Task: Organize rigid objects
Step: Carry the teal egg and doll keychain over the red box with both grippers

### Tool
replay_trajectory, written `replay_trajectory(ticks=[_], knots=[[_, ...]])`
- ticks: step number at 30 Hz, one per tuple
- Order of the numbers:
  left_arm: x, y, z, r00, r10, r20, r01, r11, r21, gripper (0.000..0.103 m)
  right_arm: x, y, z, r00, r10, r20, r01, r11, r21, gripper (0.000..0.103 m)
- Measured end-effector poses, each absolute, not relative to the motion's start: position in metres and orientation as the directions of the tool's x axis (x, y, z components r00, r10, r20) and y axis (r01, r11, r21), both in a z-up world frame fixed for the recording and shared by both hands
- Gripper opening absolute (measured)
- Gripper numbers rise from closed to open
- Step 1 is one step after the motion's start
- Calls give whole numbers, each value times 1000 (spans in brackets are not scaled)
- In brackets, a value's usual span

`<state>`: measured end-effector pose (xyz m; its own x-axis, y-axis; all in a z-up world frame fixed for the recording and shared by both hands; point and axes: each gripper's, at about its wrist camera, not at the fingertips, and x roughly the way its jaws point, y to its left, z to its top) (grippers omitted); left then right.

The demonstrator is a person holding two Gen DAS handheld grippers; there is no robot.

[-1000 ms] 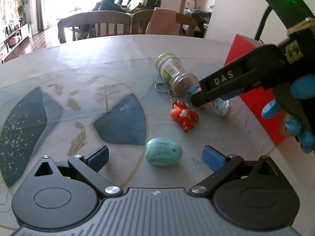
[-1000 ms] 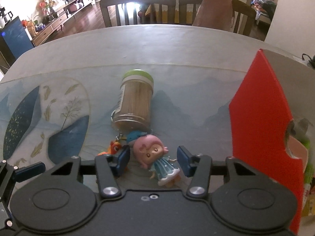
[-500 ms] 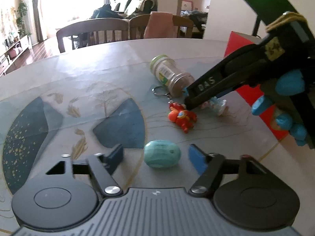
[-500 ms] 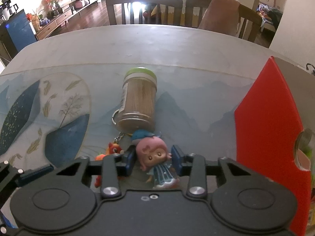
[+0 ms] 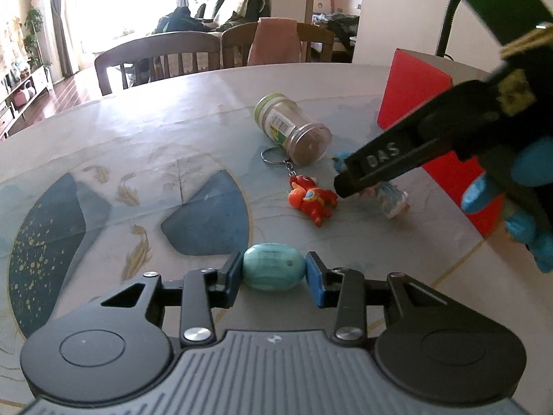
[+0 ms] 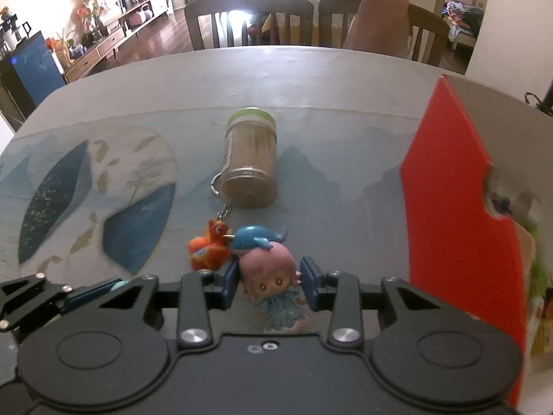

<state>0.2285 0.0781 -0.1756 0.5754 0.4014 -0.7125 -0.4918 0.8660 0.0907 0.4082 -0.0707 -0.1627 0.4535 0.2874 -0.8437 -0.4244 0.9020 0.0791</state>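
A teal egg lies on the patterned tablecloth, and my left gripper is closing on it, both blue pads touching its ends. My right gripper is shut on the head of a pink-haired doll with a blue whale hat. In the left wrist view one black finger of that gripper covers the doll's head, leaving the pale blue dress showing. A red keychain figure lies just left of the doll. Beyond it a toothpick jar with a green lid lies on its side.
A red box stands at the table's right side, close to the doll. A blue-gloved hand holds the right gripper. Wooden chairs stand along the far table edge. The keyring touches the jar's base.
My left jaws have come in from wide open until the pads touch the egg. The right jaws narrowed onto the doll's head and drew back a little with it.
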Motion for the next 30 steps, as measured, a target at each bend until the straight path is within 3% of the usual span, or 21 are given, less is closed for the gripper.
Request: replay_trajectory(ticks=[14, 30], knots=[[215, 57, -159, 580, 360, -730, -481, 875, 50, 38, 356, -113, -123, 462, 401, -791, -391, 893, 224, 36], [222, 6, -90, 622, 308, -720, -437, 899, 6, 38, 336, -169, -45, 502, 431, -750, -365, 891, 268, 36]])
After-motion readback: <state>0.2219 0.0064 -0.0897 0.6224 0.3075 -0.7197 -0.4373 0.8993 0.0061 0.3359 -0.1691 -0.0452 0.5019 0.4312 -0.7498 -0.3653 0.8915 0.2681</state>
